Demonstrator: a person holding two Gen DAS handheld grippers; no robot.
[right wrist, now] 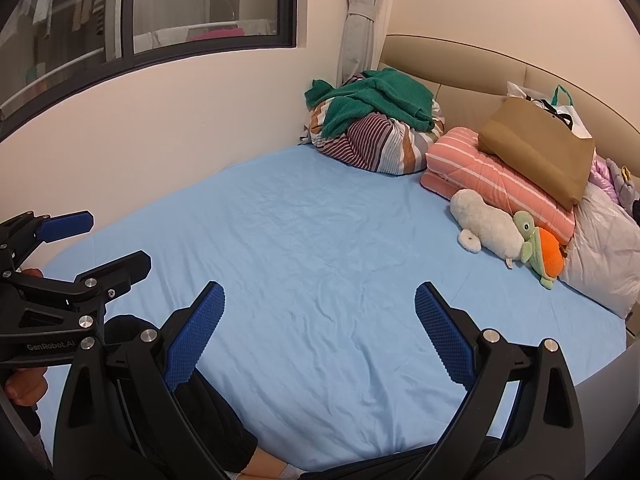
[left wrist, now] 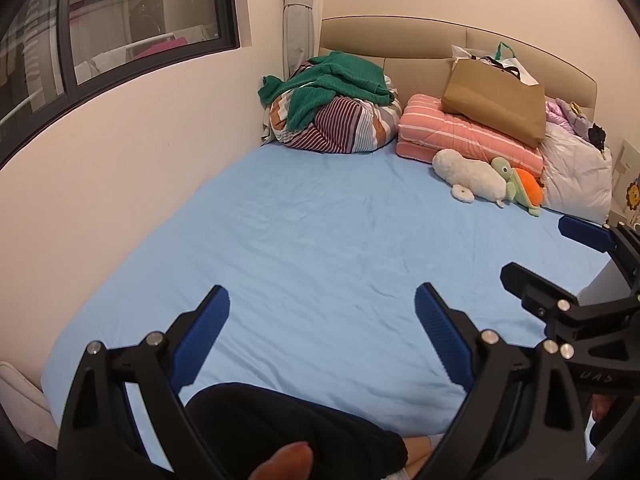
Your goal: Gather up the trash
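We hold left gripper (left wrist: 322,312) and right gripper (right wrist: 320,312) wide apart, empty, above wrinkled blue bedsheet (left wrist: 320,232); textured blue pads (right wrist: 200,332); fuzzy white plush (right wrist: 486,228) near headboard.

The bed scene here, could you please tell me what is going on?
A person holds a hand-held gripper in each hand over the light blue bedsheet. The left hand-held gripper and right hand-held gripper are both open and empty. No trash has been picked up; a brown paper bag rests on the folded pink striped quilt by the headboard.
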